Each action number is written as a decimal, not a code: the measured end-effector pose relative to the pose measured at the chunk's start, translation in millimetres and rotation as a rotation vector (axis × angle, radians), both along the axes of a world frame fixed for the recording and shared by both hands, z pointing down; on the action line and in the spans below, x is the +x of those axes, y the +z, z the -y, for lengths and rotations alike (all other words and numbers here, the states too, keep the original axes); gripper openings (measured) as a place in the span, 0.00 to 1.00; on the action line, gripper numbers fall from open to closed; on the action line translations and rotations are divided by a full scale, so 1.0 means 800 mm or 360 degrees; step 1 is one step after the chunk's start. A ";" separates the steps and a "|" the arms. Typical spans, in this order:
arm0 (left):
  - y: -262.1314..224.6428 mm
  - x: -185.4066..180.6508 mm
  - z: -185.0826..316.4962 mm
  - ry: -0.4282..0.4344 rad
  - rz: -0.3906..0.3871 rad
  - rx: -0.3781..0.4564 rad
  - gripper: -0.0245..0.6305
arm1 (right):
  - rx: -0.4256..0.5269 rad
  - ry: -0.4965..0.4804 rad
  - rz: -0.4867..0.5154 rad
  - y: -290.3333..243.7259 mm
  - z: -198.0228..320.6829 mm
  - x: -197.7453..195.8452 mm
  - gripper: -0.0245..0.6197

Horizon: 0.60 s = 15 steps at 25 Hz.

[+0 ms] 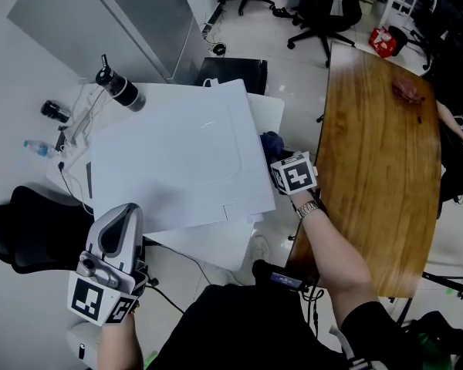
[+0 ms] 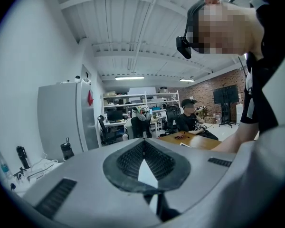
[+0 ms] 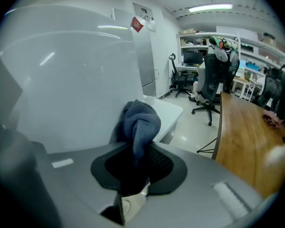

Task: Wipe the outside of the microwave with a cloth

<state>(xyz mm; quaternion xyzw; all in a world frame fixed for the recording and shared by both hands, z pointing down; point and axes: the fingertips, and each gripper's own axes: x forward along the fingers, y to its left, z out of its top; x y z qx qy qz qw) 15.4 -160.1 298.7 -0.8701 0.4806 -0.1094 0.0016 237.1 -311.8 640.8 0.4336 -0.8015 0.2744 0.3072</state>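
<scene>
- One cloth (image 3: 140, 122), clamped in my right gripper (image 3: 135, 163), sits by the right wall of the microwave (image 1: 177, 160), the wall just to its left.
- My left gripper (image 2: 143, 165), closed and empty, hangs well apart.

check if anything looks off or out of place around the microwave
Nothing stands out. No spill, dent or damage shows on the white microwave. The right gripper is shut on a bunched blue cloth beside the microwave's right side. The left gripper is shut and empty.
</scene>
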 end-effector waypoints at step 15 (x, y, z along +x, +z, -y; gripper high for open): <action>0.008 -0.044 -0.045 -0.0001 -0.0142 0.0041 0.04 | 0.0173 0.0167 -0.0087 -0.070 -0.051 0.047 0.14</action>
